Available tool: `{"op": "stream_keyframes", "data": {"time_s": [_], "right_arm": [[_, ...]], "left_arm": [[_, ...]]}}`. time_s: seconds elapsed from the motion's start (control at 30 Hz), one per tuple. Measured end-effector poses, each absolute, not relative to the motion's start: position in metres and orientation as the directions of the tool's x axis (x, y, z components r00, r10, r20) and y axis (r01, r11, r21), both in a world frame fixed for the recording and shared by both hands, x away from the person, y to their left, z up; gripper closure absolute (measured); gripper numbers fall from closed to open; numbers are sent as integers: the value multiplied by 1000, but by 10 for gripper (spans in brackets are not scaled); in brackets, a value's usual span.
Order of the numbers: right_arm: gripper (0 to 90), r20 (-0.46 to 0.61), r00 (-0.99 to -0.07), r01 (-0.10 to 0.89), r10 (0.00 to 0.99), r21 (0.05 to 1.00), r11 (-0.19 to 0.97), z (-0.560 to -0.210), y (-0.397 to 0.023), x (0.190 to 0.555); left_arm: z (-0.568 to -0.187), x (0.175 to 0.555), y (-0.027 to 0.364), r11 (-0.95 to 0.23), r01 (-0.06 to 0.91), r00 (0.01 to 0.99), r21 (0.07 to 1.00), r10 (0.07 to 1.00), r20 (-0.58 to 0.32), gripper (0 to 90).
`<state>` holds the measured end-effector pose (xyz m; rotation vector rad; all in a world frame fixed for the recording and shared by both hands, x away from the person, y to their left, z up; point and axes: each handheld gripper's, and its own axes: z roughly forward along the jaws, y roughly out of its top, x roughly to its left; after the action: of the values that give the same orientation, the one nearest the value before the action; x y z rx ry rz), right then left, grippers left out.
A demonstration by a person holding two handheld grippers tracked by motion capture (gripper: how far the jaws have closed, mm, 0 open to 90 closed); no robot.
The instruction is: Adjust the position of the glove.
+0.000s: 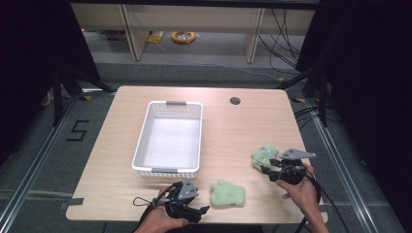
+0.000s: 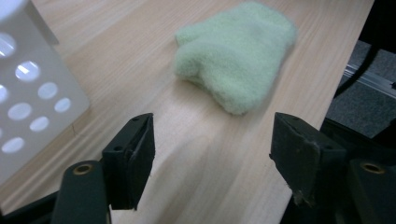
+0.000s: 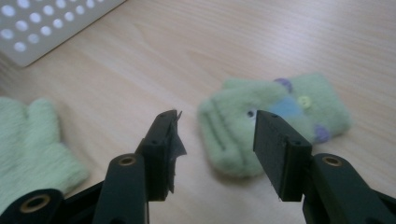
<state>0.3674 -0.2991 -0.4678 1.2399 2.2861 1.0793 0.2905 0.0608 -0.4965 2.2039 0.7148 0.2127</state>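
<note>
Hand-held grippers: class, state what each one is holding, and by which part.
Nothing is held. The left hand-held gripper is open short of the plain glove; the right hand-held gripper is open before the decorated glove.

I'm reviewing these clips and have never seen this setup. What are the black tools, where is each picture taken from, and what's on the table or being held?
There is no robot here: a person holds a hand-held two-jaw gripper in each hand. The high view looks down on the table from above the person's side. The left gripper is at the bottom edge, the right gripper at the right. The other two pictures come from cameras riding on the grippers, looking along their black jaws.

On the table stand a white perforated basket, which looks empty, and two pale green mittens. The plain mitten lies in front of the left gripper. The decorated mitten, with purple, blue and yellow patches, lies just beyond the right gripper.

Nothing is held: both pairs of jaws stand open with only table between them, close to the mittens.
</note>
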Motion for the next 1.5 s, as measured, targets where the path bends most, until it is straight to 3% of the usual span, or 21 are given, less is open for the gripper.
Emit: {"op": "stream_keyframes", "data": {"time_s": [0.37, 0.67, 0.7, 0.83, 1.03, 1.07, 1.1, 1.2, 1.43, 1.47, 1.5], "right_arm": [[520, 12, -539, 599, 842, 708, 373, -470, -306, 408], [523, 30, -512, 630, 858, 692, 352, -486, -306, 429], [523, 54, -510, 668, 858, 653, 356, -483, -307, 429], [512, 36, -531, 641, 847, 670, 374, -493, -311, 437], [611, 73, -504, 681, 861, 647, 344, -494, -311, 434], [628, 82, -508, 660, 857, 676, 326, -498, -311, 435], [708, 107, -502, 687, 858, 653, 320, -496, -312, 434], [793, 117, -506, 688, 854, 653, 318, -497, -314, 434], [830, 147, -542, 675, 827, 662, 325, -496, -315, 434], [834, 161, -531, 662, 832, 692, 288, -495, -314, 434], [835, 172, -511, 693, 842, 662, 285, -491, -314, 431]], "left_arm": [[-501, 284, 69, -492, 467, 808, 734, 575, -128, 267], [-506, 281, 73, -493, 473, 801, 730, 585, -125, 263], [-506, 281, 73, -495, 477, 803, 726, 581, -132, 261], [-509, 282, 73, -500, 473, 807, 725, 576, -130, 251], [-509, 281, 73, -475, 495, 795, 727, 586, -158, 249], [-510, 281, 73, -472, 495, 794, 729, 586, -159, 249], [-510, 281, 73, -476, 494, 796, 728, 584, -159, 249], [-510, 281, 73, -479, 493, 796, 727, 585, -154, 250], [-509, 281, 73, -493, 474, 808, 729, 574, -137, 251], [-508, 281, 73, -495, 469, 811, 731, 570, -134, 251], [-509, 281, 73, -493, 469, 810, 733, 571, -135, 252]]}}
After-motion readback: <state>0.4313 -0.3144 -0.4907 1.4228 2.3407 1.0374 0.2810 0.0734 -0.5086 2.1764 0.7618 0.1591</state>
